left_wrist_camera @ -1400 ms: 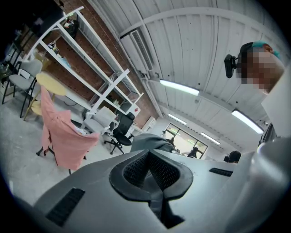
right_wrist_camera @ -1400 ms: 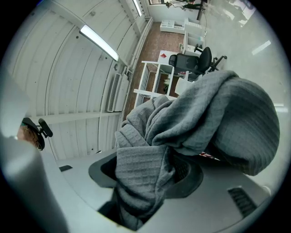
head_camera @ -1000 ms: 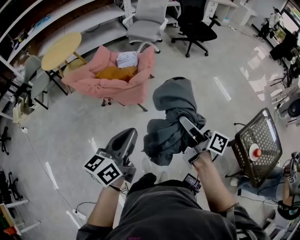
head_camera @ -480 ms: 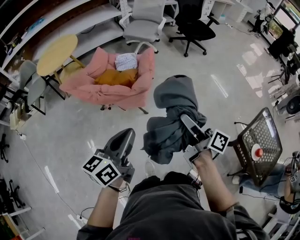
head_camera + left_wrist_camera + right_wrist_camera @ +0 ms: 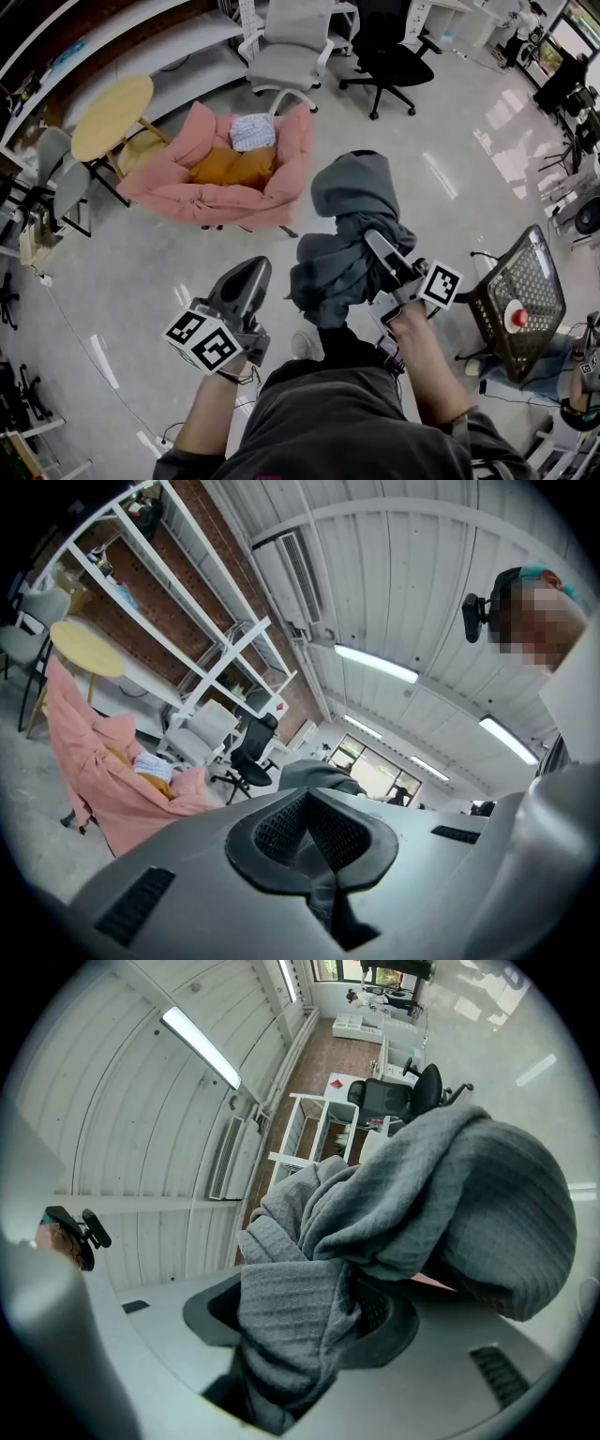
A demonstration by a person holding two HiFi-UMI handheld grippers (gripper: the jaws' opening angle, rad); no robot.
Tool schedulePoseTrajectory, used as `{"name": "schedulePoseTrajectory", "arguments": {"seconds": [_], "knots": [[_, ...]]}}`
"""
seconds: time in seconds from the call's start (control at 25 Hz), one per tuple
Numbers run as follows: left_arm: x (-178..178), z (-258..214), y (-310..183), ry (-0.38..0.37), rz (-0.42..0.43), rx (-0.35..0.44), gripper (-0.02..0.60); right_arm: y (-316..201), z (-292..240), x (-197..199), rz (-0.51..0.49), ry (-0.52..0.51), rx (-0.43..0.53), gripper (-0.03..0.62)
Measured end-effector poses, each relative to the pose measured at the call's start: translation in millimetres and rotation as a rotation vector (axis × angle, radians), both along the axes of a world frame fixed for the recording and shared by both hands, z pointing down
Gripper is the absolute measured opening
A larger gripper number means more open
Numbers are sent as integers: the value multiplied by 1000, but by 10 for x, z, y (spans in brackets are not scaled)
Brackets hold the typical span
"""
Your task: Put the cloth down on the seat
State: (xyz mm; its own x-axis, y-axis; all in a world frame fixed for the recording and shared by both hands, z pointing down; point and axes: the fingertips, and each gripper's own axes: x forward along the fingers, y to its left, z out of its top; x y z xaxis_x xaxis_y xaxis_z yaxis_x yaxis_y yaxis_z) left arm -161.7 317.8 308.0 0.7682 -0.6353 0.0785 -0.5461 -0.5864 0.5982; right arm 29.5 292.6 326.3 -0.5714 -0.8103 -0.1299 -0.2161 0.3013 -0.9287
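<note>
A bunched grey cloth (image 5: 345,236) hangs in the air at centre, and my right gripper (image 5: 380,251) is shut on it. In the right gripper view the ribbed grey cloth (image 5: 375,1232) fills the space between the jaws and spills over them. The seat, a pink cloth-draped chair (image 5: 225,173) with an orange cushion (image 5: 232,166) and a pale folded cloth (image 5: 252,130), stands ahead to the left, apart from the cloth. My left gripper (image 5: 246,281) is held low at the left, shut and empty. In the left gripper view the pink chair (image 5: 98,771) sits at the left.
A round wooden table (image 5: 111,105) stands left of the pink chair. A grey office chair (image 5: 291,47) and a black one (image 5: 394,52) are behind it. A black mesh basket (image 5: 520,300) with a red ball (image 5: 514,317) is at the right. A person's legs show below.
The view has drifted a little closer to the pink chair, which sits slightly lower in the picture. Both grippers and the grey cloth keep their places.
</note>
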Motion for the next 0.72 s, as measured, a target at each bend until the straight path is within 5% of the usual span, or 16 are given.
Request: {"name": "schedulePoseTrajectory", "arguments": {"seconds": [0.72], "knots": [[657,123,-1363,-38,-50,-23,6,-1462,245,573,-68,-36,-33,235]]}}
